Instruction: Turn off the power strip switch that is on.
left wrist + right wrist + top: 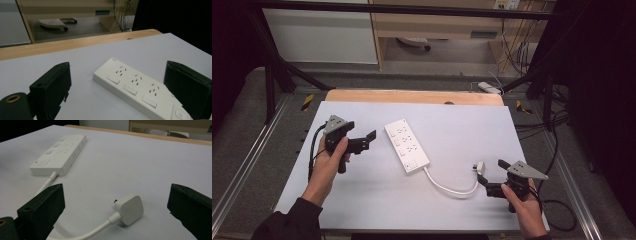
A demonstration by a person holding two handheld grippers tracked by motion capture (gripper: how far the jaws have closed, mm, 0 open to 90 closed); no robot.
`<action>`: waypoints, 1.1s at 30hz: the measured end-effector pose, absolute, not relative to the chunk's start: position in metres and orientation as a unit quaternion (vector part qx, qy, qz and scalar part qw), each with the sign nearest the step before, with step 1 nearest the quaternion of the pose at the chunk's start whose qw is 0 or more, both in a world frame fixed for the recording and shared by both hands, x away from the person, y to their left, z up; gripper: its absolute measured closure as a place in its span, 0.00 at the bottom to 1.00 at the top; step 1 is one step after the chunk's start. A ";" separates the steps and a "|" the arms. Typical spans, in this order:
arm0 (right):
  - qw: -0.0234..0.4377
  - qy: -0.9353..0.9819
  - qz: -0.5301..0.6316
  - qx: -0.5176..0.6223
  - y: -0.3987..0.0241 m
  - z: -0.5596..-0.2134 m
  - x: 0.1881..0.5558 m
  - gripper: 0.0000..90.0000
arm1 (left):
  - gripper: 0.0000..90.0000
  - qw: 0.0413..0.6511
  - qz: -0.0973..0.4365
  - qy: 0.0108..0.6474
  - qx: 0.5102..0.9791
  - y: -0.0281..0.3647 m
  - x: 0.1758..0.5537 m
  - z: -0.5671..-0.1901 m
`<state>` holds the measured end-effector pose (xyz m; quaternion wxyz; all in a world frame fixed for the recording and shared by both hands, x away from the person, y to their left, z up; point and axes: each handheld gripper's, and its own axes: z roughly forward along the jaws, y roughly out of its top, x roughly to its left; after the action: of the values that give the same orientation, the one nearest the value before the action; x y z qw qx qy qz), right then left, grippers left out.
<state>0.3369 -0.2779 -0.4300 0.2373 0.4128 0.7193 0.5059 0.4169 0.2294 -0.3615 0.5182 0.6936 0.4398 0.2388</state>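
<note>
White plug (130,208), grey table (377,200), possibly shelving beyond

I note two black grippers: the left gripper (362,142) and right gripper (490,176) each carry a grey three-cornered plate and a black trailing cable. Jaws are blocky, matte black. Dark sleeves at both wrists.

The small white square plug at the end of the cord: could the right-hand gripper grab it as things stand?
Probably yes. The right gripper is open, and the small white square plug lies on the bare white table just ahead between its jaws, with nothing in the way.
</note>
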 end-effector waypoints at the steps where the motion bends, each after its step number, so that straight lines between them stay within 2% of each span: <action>1: 0.237 0.720 0.505 0.412 -0.278 -0.430 0.337 0.02 | 0.08 0.518 0.241 0.439 0.694 0.231 0.414 -0.361; 12: 0.239 0.720 0.504 0.411 -0.277 -0.430 0.337 0.02 | 0.08 0.526 0.247 0.438 0.686 0.249 0.388 -0.361; 33: 0.241 0.720 0.503 0.413 -0.278 -0.430 0.337 0.02 | 0.08 0.530 0.239 0.450 0.678 0.268 0.342 -0.392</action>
<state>0.3371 -0.2781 -0.4302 0.2411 0.4125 0.7199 0.5034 0.3420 0.2680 -0.3921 0.5302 0.6780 0.4496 0.2388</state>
